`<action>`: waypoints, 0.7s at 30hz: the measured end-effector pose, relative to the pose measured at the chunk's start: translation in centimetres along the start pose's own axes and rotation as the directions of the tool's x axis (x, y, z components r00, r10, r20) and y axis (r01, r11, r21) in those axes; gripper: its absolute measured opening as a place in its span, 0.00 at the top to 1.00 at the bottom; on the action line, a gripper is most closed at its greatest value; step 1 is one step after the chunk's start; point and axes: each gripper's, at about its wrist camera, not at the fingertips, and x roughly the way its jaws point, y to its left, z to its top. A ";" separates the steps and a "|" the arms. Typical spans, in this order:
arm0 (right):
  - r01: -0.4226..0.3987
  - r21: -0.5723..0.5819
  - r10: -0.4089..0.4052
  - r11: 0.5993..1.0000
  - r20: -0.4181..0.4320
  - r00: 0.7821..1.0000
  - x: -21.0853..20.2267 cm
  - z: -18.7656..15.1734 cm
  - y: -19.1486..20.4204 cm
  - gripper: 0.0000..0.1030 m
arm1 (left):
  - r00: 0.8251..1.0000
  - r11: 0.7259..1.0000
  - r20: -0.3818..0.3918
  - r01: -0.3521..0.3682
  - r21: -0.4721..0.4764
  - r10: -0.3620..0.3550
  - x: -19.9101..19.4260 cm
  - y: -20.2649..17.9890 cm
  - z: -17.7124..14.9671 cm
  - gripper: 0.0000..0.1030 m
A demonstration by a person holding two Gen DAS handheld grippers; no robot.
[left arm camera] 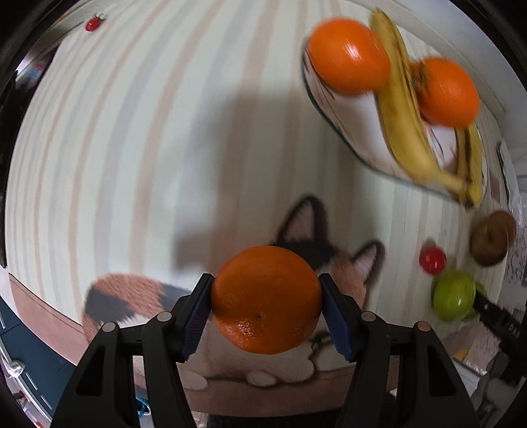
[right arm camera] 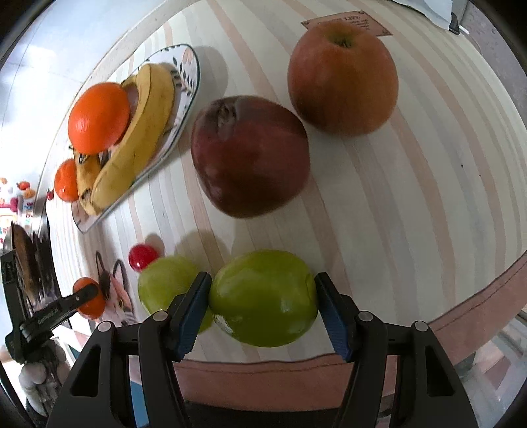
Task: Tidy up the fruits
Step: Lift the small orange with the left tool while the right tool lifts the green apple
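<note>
Left tool (left arm camera: 266,304) pinches an orange (left arm camera: 266,298); right tool (right arm camera: 263,304) pinches a green apple (right arm camera: 263,301). Plate (right arm camera: 189,98) part-filled; apples remain on tabletop (right arm camera: 411,184).

Pale striped cloth (left arm camera: 164,131) with thin beige and grey stripes covers the surface. Printed on it, a calico cat picture (left arm camera: 329,263) with black-edged pointed ears, orange and dark patches, white paws. Brown band (right arm camera: 477,296) runs along the cloth's curved edge. Small brown rectangular label with lettering (right arm camera: 369,24) at the cloth's far side, text too small to read. Colourful small items (right arm camera: 19,194) blurred at far left.
</note>
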 end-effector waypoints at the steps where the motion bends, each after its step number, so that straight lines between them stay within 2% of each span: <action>1: 0.004 -0.004 -0.004 1.000 0.003 1.000 0.0 0.0 0.1 0.35 | 1.000 1.000 0.020 -0.013 0.011 0.013 -0.1 -0.3 -0.2 0.40; 11: 0.037 -0.037 -0.036 0.999 0.028 0.999 -0.4 1.4 0.7 0.35 | 1.000 1.000 0.022 -0.007 -0.002 0.007 -0.7 0.0 0.8 0.41; 17: 0.029 -0.061 -0.026 0.998 0.055 0.998 -1.2 1.0 1.3 0.35 | 0.996 1.000 0.083 0.010 0.019 -0.011 -4.5 -0.8 0.8 0.41; 21: -0.002 -0.079 0.009 0.997 0.085 0.996 -3.3 0.9 2.0 0.35 | 0.989 0.998 0.138 0.039 0.043 -0.045 -7.6 -2.1 1.7 0.41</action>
